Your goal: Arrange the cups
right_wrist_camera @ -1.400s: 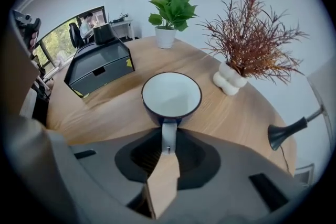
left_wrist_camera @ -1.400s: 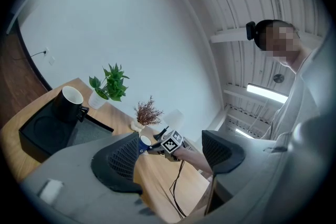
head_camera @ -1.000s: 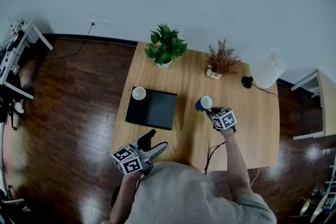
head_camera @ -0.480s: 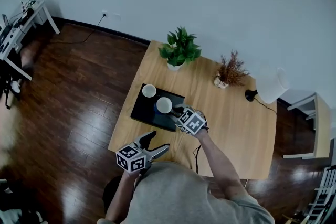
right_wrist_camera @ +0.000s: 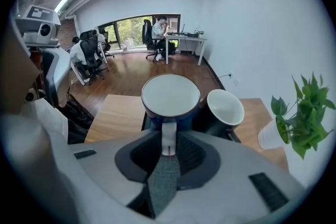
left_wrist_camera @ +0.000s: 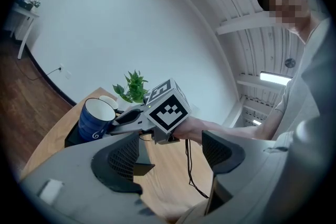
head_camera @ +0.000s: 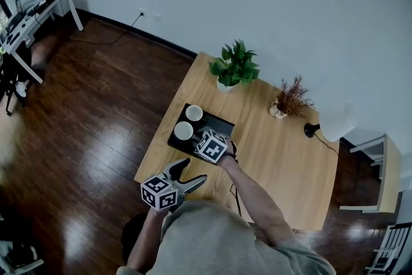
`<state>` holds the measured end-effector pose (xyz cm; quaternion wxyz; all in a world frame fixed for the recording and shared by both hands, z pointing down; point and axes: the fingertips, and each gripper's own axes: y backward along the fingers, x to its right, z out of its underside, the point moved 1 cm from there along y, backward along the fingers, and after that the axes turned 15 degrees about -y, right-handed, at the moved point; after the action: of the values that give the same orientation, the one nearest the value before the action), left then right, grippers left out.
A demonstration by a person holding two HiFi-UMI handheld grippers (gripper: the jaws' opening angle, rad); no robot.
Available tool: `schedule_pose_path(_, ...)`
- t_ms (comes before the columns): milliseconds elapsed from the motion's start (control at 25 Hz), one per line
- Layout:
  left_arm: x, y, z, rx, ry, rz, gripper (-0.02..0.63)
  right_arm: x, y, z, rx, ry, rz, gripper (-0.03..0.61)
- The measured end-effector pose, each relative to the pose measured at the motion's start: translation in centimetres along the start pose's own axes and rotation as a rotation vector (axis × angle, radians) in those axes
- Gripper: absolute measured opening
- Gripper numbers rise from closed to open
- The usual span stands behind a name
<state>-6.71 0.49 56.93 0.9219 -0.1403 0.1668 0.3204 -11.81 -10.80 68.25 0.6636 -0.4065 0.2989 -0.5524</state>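
Note:
A blue cup (head_camera: 183, 131) with a white inside hangs over the near left part of the black tray (head_camera: 217, 122). My right gripper (head_camera: 195, 137) is shut on the cup's white handle (right_wrist_camera: 168, 136), and the cup (right_wrist_camera: 170, 97) fills the middle of the right gripper view. A second dark cup (head_camera: 194, 113) with a white inside stands on the tray just beyond it (right_wrist_camera: 226, 107). Whether the blue cup (left_wrist_camera: 96, 119) touches the tray I cannot tell. My left gripper (head_camera: 191, 172) is held open and empty near the table's front edge, pointing at the right gripper (left_wrist_camera: 168, 107).
A green potted plant (head_camera: 235, 66) stands at the table's back edge, with a dried plant (head_camera: 291, 100) and a white lamp (head_camera: 335, 119) to its right. A thin black cable (head_camera: 235, 193) runs across the table (head_camera: 290, 164) near me. People sit at desks (right_wrist_camera: 184, 36) far off.
My right gripper has carried the blue cup leftward from the middle of the table to the tray, beside the other cup. The left gripper has shifted only slightly.

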Motion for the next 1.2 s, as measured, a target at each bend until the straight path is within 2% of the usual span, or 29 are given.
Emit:
schedule_pose_path(200,0.1,0.3,0.1,0.004,0.013,-0.001,0.360,-0.3,0.2,0.4,0.014,-0.049,-0.019,0.083)
schedule_pose_path(280,0.2,0.2,0.0,0.006,0.012,0.003,0.360,0.2,0.1,0.7,0.019,-0.058,0.012,0.126)
schedule_pose_path(320,0.4,0.1,-0.1,0.005,0.011,0.005,0.360,0.5,0.1,0.9,0.022,-0.061,0.031,0.203)
schedule_pose_path(440,0.8,-0.3,-0.4,0.005,0.004,0.016,0.360,1.0,1.3,2.2,0.077,-0.122,0.031,0.210)
schedule_pose_path(560,1.2,-0.9,-1.0,0.010,-0.006,0.037,0.360,0.8,4.6,4.4,0.177,-0.246,-0.002,0.202)
schedule_pose_path(600,1.4,-1.3,-1.2,0.013,-0.012,0.047,0.360,0.5,6.0,5.3,0.226,-0.290,-0.024,0.177)
schedule_pose_path(640,1.7,-1.6,-1.5,0.016,-0.019,0.059,0.360,0.3,7.6,6.1,0.285,-0.335,-0.050,0.153)
schedule_pose_path(720,2.4,-2.6,-2.5,0.028,-0.040,0.090,0.360,0.0,11.2,7.4,0.427,-0.432,-0.097,0.149)
schedule_pose_path(800,3.2,-3.9,-3.9,0.043,-0.070,0.130,0.360,0.2,15.1,8.5,0.563,-0.516,-0.107,0.136)
schedule_pose_path(960,5.6,-7.2,-7.3,0.059,-0.158,0.224,0.360,1.9,21.5,10.6,0.721,-0.604,-0.028,0.135)
schedule_pose_path(1080,7.6,-9.7,-9.4,0.066,-0.207,0.298,0.360,2.9,24.4,11.5,0.781,-0.637,0.029,0.136)
schedule_pose_path(1200,10.1,-11.6,-9.6,0.052,-0.217,0.366,0.360,2.5,26.6,12.0,0.824,-0.658,0.056,0.135)
